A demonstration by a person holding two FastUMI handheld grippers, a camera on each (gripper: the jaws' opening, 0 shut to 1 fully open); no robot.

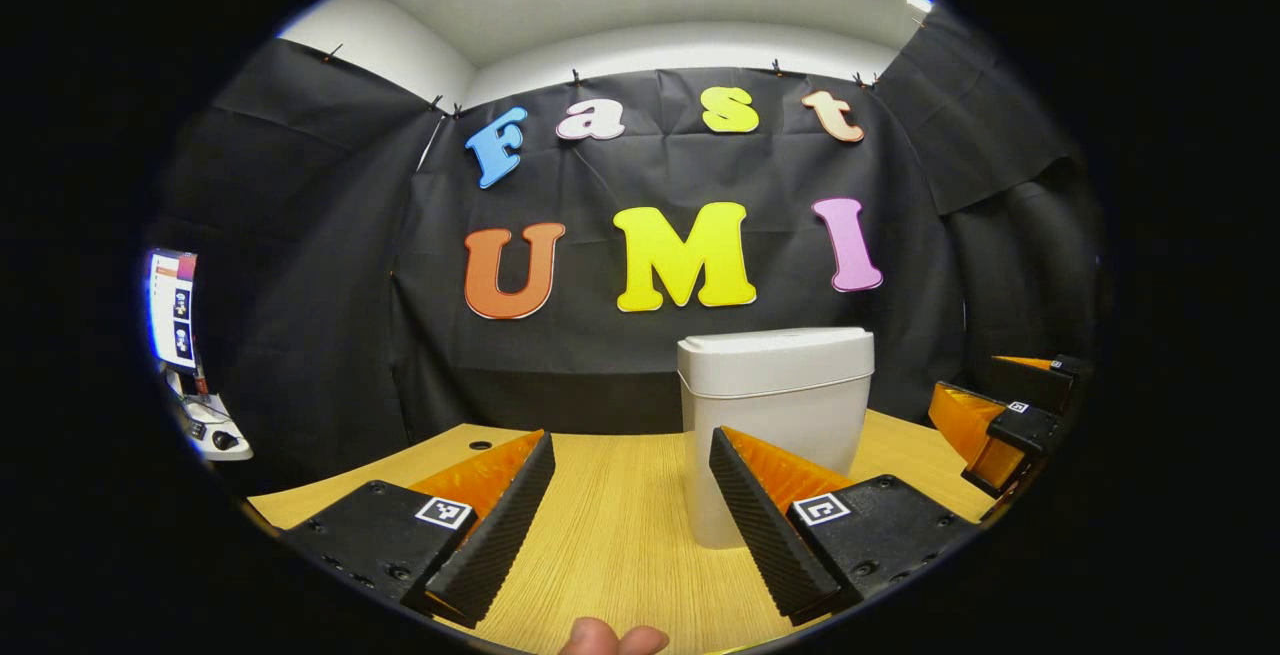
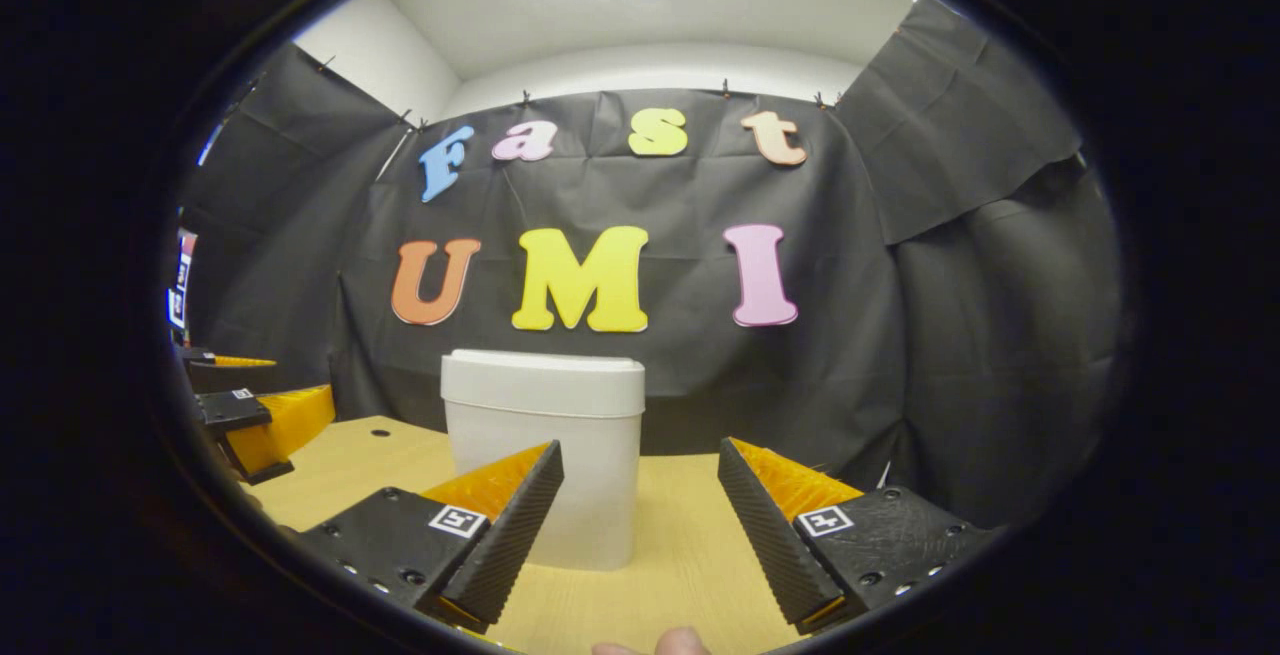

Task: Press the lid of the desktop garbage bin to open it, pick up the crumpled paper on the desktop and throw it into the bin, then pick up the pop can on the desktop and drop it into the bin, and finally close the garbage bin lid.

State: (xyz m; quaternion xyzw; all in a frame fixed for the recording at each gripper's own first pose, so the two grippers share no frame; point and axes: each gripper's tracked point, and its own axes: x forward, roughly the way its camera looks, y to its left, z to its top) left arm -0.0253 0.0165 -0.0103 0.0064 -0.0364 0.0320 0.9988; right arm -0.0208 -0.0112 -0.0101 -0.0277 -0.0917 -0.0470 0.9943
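Left gripper view: bin (image 1: 775, 405) lid (image 1: 775, 347) closed.

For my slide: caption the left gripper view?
Open left gripper faces a closed garbage bin on the desk.

No readable wording on the bin (image 1: 775, 405) (plain sides); just before it, square coded tags (image 1: 443, 512) sit on the left gripper (image 1: 630, 437).

A light wooden desktop (image 1: 610, 535) is seen beneath the gripper fingers. A white garbage bin (image 1: 775, 405) with its lid shut is stood on it, just ahead.
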